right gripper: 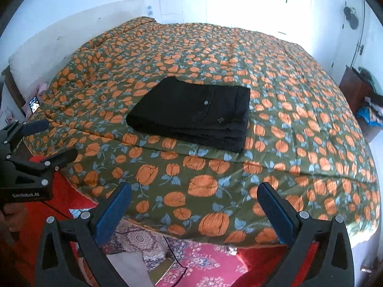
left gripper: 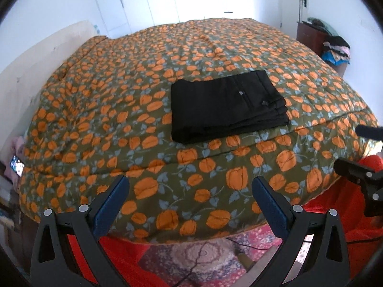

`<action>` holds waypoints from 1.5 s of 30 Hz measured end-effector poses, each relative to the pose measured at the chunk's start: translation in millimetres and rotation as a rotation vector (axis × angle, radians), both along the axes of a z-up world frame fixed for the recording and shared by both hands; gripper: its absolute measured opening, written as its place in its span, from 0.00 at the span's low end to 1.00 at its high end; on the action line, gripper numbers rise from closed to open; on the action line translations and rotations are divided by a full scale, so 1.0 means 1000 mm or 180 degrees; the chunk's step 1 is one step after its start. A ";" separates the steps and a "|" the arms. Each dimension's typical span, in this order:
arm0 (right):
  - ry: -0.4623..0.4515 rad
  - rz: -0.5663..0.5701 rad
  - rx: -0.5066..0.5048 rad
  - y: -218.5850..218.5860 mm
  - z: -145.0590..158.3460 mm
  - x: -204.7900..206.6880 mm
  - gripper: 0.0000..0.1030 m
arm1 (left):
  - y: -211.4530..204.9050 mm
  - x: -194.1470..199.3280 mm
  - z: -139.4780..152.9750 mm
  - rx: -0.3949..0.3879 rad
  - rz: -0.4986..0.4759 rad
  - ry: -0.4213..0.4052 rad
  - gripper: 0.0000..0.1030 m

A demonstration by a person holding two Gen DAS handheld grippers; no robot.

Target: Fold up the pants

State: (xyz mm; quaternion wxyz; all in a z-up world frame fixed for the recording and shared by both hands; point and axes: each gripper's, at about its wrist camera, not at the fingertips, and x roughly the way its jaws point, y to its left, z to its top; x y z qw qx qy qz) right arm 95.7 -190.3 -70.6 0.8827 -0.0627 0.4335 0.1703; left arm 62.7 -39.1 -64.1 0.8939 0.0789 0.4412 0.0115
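Here the black pants (left gripper: 227, 106) lie folded into a thick, neat rectangle on the bed, on top of the quilt (left gripper: 153, 91) with the orange flowers and grey-blue leaves. The stack is near the front edge of the bed, a little to the right of the middle in the left wrist view and about at the middle in the right wrist view. Its layered edges face the front right corner, and a small button shows on its top surface.

The left claw (left gripper: 190, 189) is released, its two blue-padded fingers (left gripper: 111, 205) stand wide apart, and nothing is between them. It hangs over the front border of the quilt, well apart from the pants. The right claw (right gripper: 194, 196) is released too, with its fingers spread wide and empty, also over the front border and away from the pants. Each claw appears at the side of the other camera's view.

Below the bed edge, a red patterned rug (right gripper: 205, 263) and a thin black cable (right gripper: 177, 256) are on the floor. A dark wooden cabinet (left gripper: 310, 35) with a pile of clothes stands at the far right, by the white wall.
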 end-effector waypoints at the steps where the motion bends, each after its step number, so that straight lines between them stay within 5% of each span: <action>1: 0.0038 -0.0018 0.0041 -0.001 0.000 -0.003 1.00 | 0.001 -0.002 0.001 -0.0013 -0.0003 -0.0008 0.99; 7: 0.0158 -0.0056 -0.0015 -0.010 0.008 -0.020 1.00 | 0.001 -0.011 0.007 0.0053 0.0027 -0.0046 0.99; 14: -0.0093 -0.0116 -0.0118 -0.007 0.034 -0.028 1.00 | -0.001 -0.010 0.016 -0.0041 -0.0024 -0.0061 0.99; 45: 0.0058 -0.0135 -0.0166 -0.006 0.031 -0.038 1.00 | -0.001 -0.017 0.018 -0.0246 -0.0157 0.0013 0.99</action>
